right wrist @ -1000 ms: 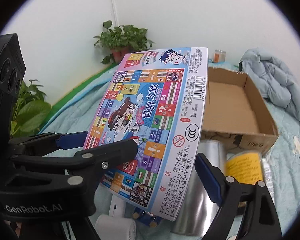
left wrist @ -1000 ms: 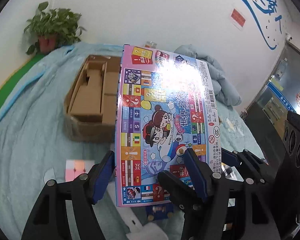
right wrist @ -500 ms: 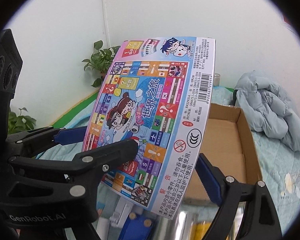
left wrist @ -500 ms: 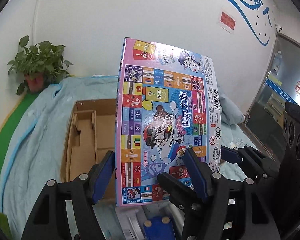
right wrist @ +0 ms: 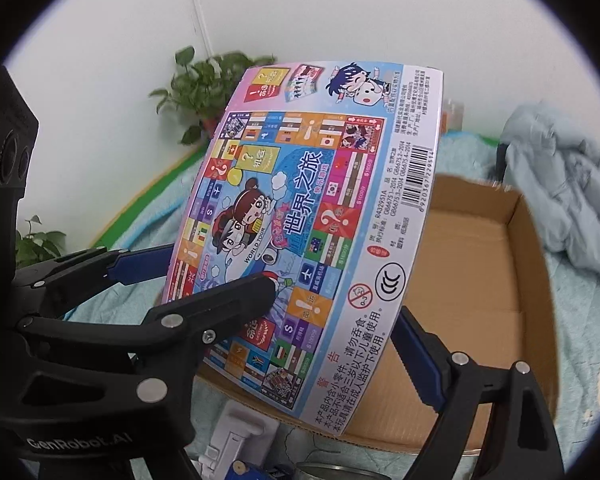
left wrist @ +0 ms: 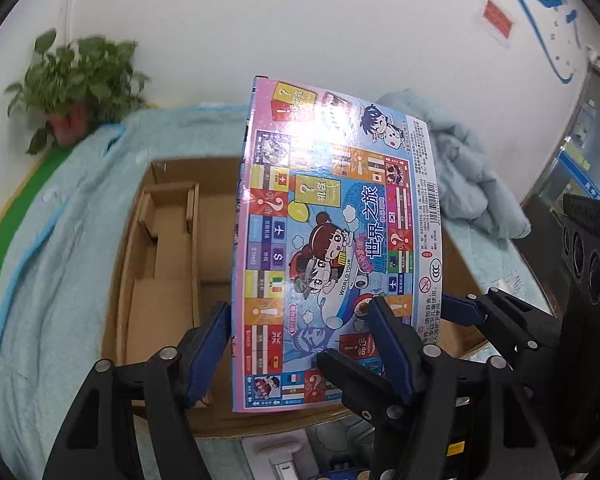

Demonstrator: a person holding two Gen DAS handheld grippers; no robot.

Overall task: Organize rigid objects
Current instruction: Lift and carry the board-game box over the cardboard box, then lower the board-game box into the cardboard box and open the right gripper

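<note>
Two claws, left (left wrist: pixel 300 344) and right (right wrist: pixel 336 316), clamp the "WORLD TOUR" game box (left wrist: pixel 336 240) above a cardboard carton (right wrist: pixel 480 272).

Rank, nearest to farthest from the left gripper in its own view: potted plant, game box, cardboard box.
1. Game box: between the fingers of the left gripper, whose jaws are closing.
2. Cardboard box: open, just beyond and below.
3. Potted plant: far left, by the wall.

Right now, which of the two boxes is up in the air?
The colourful game box, clamped between both tools. The brown cardboard box sits open on the blue blanket beneath it.
</note>
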